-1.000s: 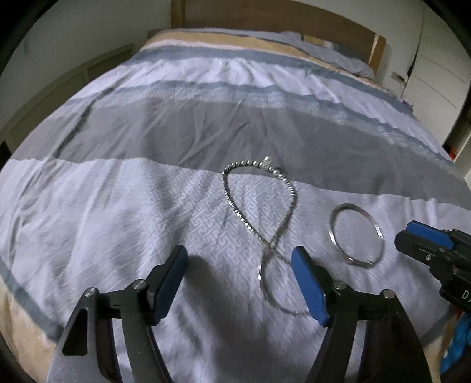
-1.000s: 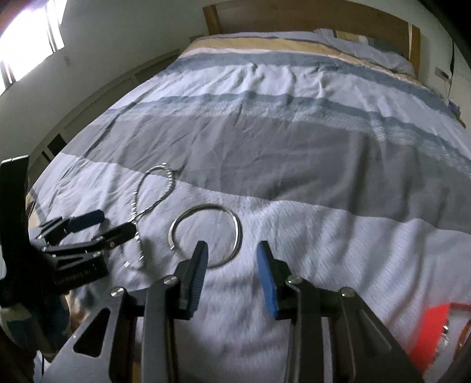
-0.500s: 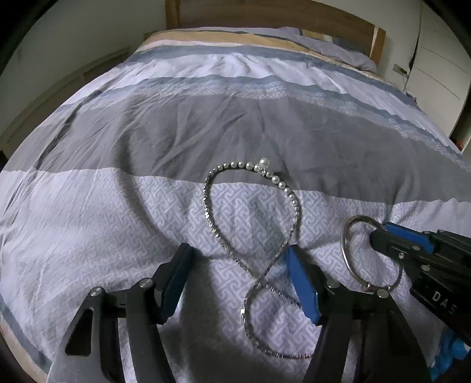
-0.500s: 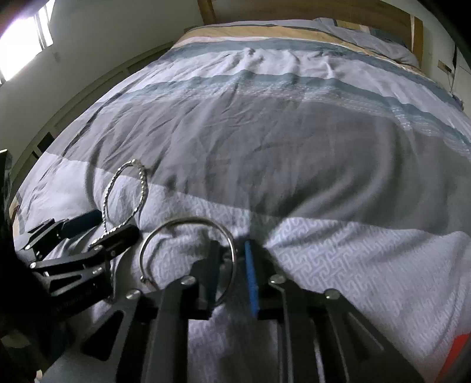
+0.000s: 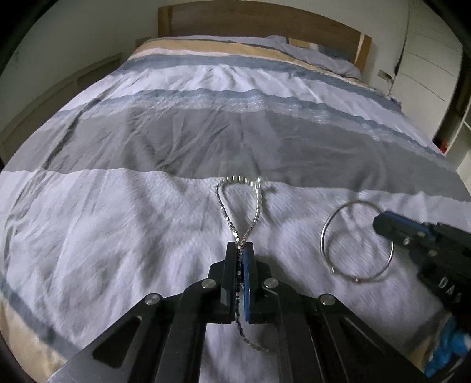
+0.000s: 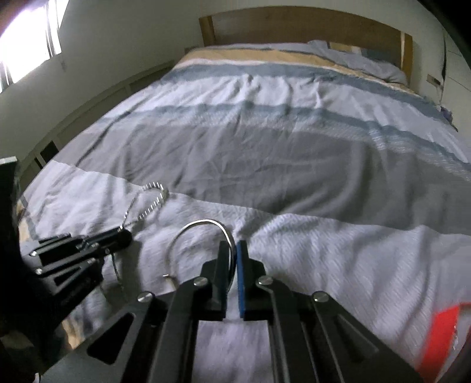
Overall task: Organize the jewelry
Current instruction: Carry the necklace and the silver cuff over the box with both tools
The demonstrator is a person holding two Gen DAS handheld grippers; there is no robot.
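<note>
On the striped bed, nearest the foot, the left gripper is clenched on a beaded necklace whose loop trails toward the headboard. Beside it, the right gripper is clenched on a silver bangle.

A bed under a striped duvet in grey, blue, white and tan fills the room, its wooden headboard against a pale wall; a bright window glares at upper left
</note>
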